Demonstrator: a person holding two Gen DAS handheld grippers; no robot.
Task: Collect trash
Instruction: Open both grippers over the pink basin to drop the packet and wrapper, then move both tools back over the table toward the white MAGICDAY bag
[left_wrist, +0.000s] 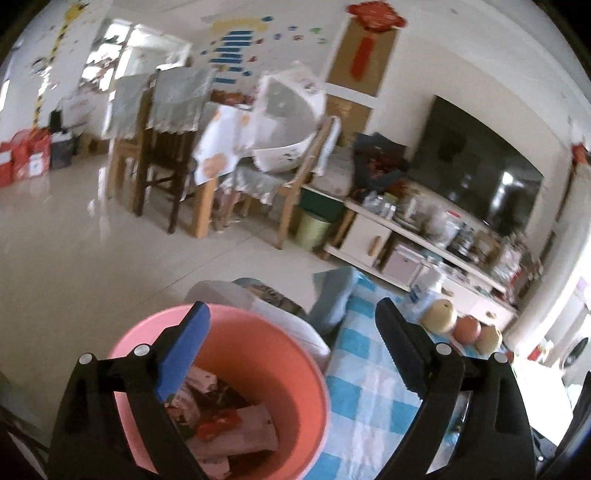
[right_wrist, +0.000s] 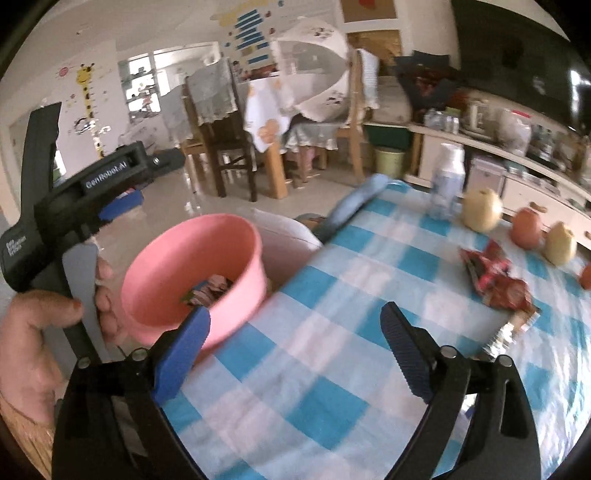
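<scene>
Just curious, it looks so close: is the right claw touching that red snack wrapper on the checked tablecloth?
Apart. The right wrist view shows the right claw open and empty, with bare tablecloth between it and the red snack wrapper.

The round pink plastic bin looks smooth and matt. The blue-and-white checked cloth table cover lies soft and dull. The crumpled red snack wrapper shines like glossy foil. The pale tiled floor is polished and reflective. The brown wooden chair carries a lacy fabric drape.

A white bottle stands near three fruits on the checked tablecloth.
</scene>
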